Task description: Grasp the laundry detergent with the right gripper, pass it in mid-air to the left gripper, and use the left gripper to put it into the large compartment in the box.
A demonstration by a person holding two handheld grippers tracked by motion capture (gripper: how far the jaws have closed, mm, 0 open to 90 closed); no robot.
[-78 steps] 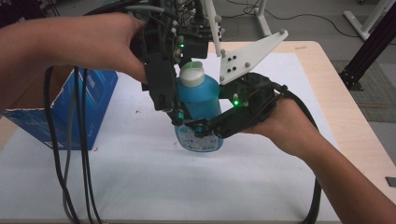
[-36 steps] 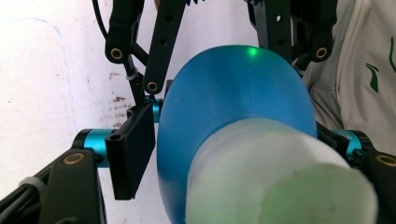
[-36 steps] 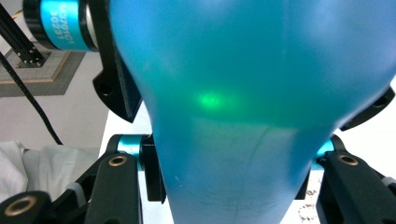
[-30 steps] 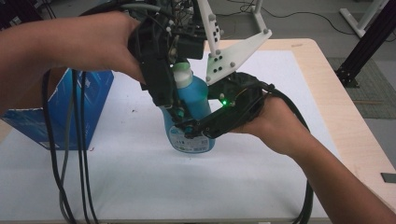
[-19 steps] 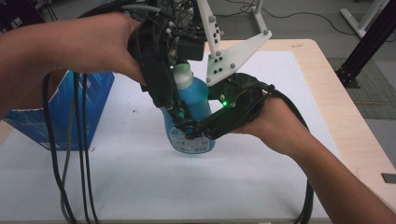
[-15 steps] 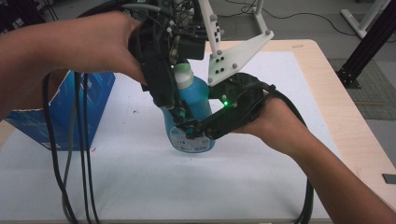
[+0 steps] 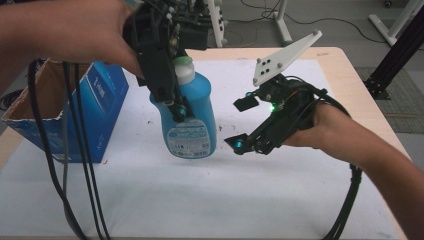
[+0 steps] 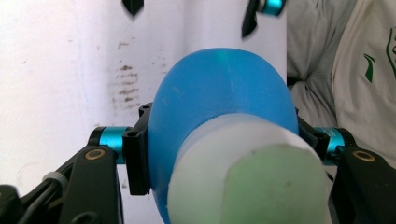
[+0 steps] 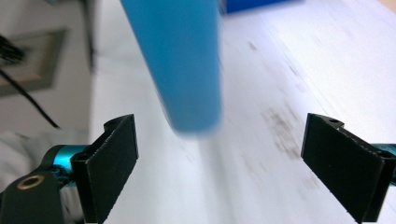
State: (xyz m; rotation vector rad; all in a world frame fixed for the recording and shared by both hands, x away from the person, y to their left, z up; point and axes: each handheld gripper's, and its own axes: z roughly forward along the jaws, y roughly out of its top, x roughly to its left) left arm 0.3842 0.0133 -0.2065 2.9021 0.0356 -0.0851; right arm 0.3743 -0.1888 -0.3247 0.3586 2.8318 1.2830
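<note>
A blue bottle [image 7: 192, 112] with a pale cap [image 7: 183, 70] hangs upright a little above the white sheet [image 7: 215, 200]. My left gripper [image 7: 172, 97] comes down from above and is shut on the bottle's shoulder. In the left gripper view the bottle [image 8: 219, 88] sits clamped between both jaws, its cap [image 8: 247, 186] nearest the camera. My right gripper [image 7: 240, 124] stands open just right of the bottle, apart from it. In the right gripper view, the right gripper [image 9: 224, 172] has its jaws spread wide, with the blurred bottle [image 9: 182, 60] beyond them.
An open blue cardboard box [image 7: 95, 100] stands at the left of the table. Black cables [image 7: 75, 165] hang from my left hand across the front left. The wooden table edge [image 7: 365, 100] runs along the right. Dark specks mark the sheet near the bottle.
My right gripper has opened, let go of the bottle's lower body and drawn back to the right. The left gripper has kept its hold and raised the bottle slightly.
</note>
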